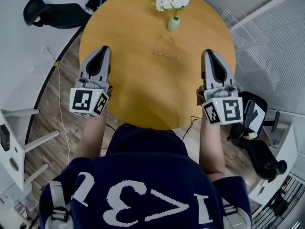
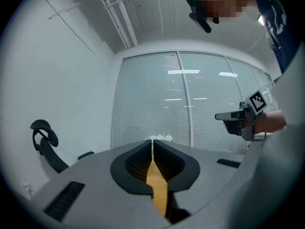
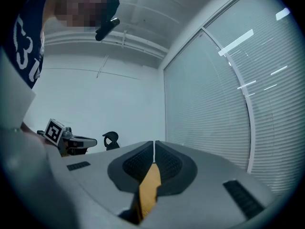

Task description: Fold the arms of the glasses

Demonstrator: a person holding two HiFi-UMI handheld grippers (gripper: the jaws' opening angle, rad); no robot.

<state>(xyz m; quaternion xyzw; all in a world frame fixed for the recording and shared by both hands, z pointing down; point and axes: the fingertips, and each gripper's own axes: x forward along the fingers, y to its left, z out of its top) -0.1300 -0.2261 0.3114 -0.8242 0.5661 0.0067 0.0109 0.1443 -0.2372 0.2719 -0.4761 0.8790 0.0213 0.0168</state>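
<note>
The glasses (image 1: 164, 55) are a thin, pale frame lying on the round wooden table (image 1: 143, 99), just in front of a small green vase (image 1: 173, 24) of white flowers. How their arms stand is too small to tell. My left gripper (image 1: 104, 48) hovers over the table's left edge, shut and empty, well to the left of the glasses. My right gripper (image 1: 208, 52) is over the right edge, also shut and empty. In the left gripper view the jaws (image 2: 152, 143) meet with only table showing below. The right gripper view shows the same (image 3: 154, 146).
A black office chair (image 1: 52, 13) stands at the far left of the table. White furniture (image 1: 14, 147) is at my left and a black chair base (image 1: 259, 149) at my right. A cable (image 1: 59, 94) runs over the wood floor. Blinds cover the glass wall (image 2: 190, 104).
</note>
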